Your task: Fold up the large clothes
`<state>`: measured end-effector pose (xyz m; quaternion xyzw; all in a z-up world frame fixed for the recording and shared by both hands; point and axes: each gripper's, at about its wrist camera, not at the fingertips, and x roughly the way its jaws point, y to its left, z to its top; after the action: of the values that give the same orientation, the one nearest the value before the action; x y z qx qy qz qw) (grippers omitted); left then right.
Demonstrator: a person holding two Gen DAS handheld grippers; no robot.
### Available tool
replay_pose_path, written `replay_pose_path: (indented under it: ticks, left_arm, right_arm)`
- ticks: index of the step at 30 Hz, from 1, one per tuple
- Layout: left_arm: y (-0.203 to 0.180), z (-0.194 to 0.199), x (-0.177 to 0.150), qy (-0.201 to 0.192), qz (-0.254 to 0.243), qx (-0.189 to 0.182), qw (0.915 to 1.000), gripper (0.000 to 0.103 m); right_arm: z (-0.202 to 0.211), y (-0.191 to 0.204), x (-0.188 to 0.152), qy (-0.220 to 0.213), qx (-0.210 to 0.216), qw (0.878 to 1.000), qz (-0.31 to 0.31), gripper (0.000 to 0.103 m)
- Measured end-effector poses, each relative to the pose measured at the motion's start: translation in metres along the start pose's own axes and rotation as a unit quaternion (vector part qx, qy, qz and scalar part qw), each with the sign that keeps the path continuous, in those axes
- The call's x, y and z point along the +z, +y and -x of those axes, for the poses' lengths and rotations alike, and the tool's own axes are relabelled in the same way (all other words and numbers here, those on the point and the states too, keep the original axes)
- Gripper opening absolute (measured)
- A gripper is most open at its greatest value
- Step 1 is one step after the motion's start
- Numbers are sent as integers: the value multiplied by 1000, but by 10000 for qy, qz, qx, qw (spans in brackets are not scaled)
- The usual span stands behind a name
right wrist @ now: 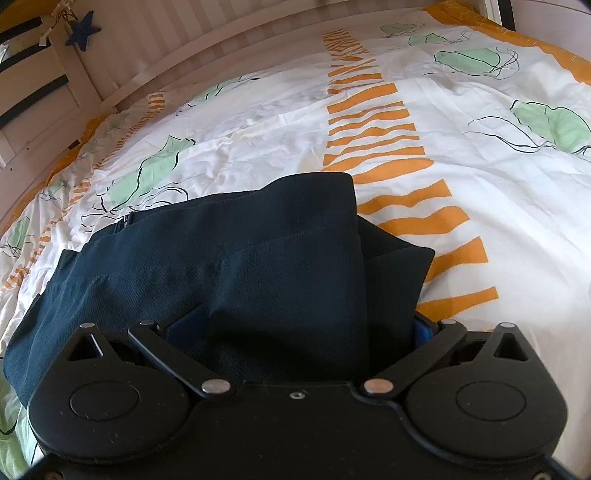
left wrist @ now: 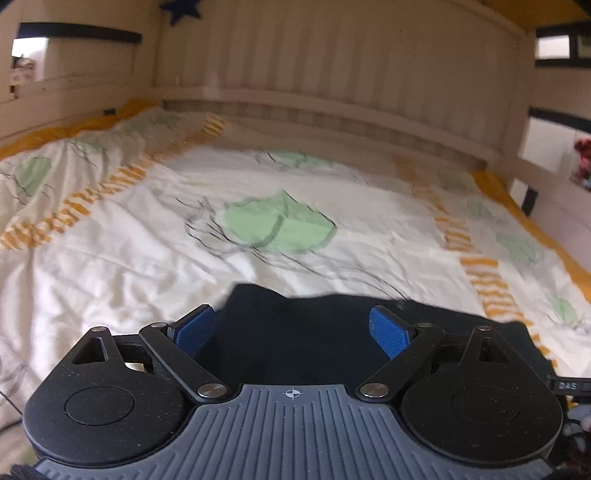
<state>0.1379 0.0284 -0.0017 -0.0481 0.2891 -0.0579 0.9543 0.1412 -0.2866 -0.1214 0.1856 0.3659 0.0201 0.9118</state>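
Note:
A dark navy garment [right wrist: 229, 258] lies folded in layers on the bed, with a zipper end showing at its left edge. In the right wrist view it fills the space between the blue pads of my right gripper [right wrist: 295, 328], which stand wide apart; the cloth drapes over them and hides the tips. In the left wrist view the same dark garment [left wrist: 295, 332] lies under and between the blue pads [left wrist: 388, 332] of my left gripper [left wrist: 291, 328], which is open wide and holds nothing.
The bed cover [left wrist: 147, 240] is white with green leaf prints and orange stripes. A cream slatted headboard [left wrist: 332, 55] rises at the far side, with a side rail [left wrist: 74, 85] on the left. A blue star [right wrist: 83, 33] hangs on the bed frame.

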Motion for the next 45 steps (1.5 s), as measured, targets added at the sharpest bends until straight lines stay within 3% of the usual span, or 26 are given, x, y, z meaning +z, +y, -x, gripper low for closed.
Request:
replay_pose_path:
  ticks: [7, 17, 28, 45]
  left_arm:
    - [-32, -23, -14, 643, -162, -220, 9976, 91]
    - [-59, -60, -39, 1161, -423, -50, 9923, 91]
    - [-68, -66, -71, 650, -874, 133, 9940, 95]
    - [-65, -55, -72, 684, -758, 154, 9947, 95]
  right_arm:
    - [0, 0, 0, 1, -1, 10000, 1, 103]
    - [0, -1, 0, 5, -1, 10000, -1, 103]
    - [-1, -1, 1, 14, -10, 10000, 10, 103]
    - [0, 0, -1, 17, -28, 10000, 8, 103]
